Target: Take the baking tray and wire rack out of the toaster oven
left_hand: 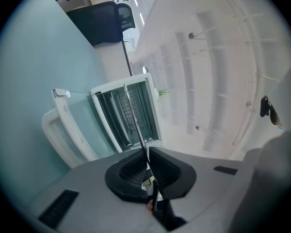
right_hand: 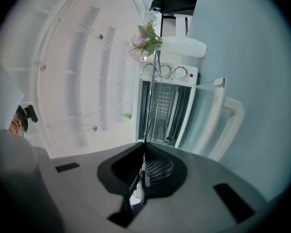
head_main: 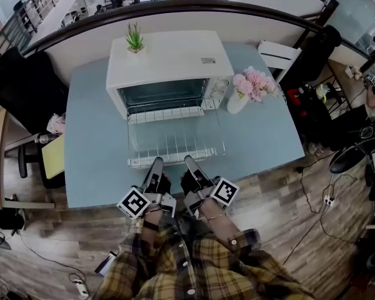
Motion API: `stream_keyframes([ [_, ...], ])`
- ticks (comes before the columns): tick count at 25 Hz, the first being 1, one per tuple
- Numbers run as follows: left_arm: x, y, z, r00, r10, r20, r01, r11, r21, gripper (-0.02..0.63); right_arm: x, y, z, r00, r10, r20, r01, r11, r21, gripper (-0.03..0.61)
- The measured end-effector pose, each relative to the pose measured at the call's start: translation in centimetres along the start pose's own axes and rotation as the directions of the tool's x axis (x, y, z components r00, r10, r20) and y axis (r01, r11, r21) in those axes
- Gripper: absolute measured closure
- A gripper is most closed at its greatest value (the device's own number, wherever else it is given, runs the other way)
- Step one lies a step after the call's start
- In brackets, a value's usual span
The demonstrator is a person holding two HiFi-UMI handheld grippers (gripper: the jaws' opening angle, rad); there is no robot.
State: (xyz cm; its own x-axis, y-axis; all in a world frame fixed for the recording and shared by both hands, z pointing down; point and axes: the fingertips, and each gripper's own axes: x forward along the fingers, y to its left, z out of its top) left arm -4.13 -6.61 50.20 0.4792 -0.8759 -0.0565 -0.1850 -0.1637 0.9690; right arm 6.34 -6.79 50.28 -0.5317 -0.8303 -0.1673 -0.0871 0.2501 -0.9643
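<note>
The white toaster oven (head_main: 169, 64) stands on the blue table (head_main: 87, 142) with its glass door (head_main: 175, 144) folded down. The wire rack (head_main: 169, 114) is drawn out over the door, its back end still at the oven mouth. My left gripper (head_main: 156, 164) and right gripper (head_main: 189, 162) are side by side, each shut on the rack's front edge. In the left gripper view the rack (left_hand: 135, 123) shows as a thin wire running from my left gripper (left_hand: 146, 161) to the oven. The right gripper (right_hand: 144, 152) view shows the rack (right_hand: 153, 106) the same way. The oven cavity is dark; I see no baking tray.
A small green plant (head_main: 135, 39) sits on top of the oven. A white vase of pink flowers (head_main: 247, 86) stands just right of it. A white chair (head_main: 278, 55) is at the table's back right and a black chair (head_main: 25, 86) is at its left. The table's front edge runs under my hands.
</note>
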Motion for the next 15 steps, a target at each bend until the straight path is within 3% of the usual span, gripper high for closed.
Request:
stream_keyframes([
  [4, 0.4, -0.8, -3.6, 0.999, -0.018, -0.05, 0.019, 1.0, 0.008, 0.603, -3.6, 0.0, 1.9, 0.999, -0.014, 0.051, 0.015, 1.0, -0.015, 0.565],
  [8, 2.4, -2.3, -8.3, 0.988, -0.074, -0.136, 0.067, 0.996, -0.052, 0.603, -7.4, -0.2, 5.1, 0.989, -0.048, 0.14, 0.052, 0.998, -0.024, 0.565],
  [13, 5.0, -2.8, -14.2, 0.953, -0.087, -0.291, 0.072, 0.995, -0.063, 0.603, -12.5, -0.7, 9.3, 0.955, -0.085, 0.284, 0.101, 0.994, -0.042, 0.565],
  [15, 6.1, -2.7, -16.2, 0.929, -0.079, -0.361, 0.082, 0.997, -0.006, 0.602, -14.5, -1.1, 10.9, 0.937, -0.101, 0.334, 0.126, 0.991, -0.052, 0.565],
])
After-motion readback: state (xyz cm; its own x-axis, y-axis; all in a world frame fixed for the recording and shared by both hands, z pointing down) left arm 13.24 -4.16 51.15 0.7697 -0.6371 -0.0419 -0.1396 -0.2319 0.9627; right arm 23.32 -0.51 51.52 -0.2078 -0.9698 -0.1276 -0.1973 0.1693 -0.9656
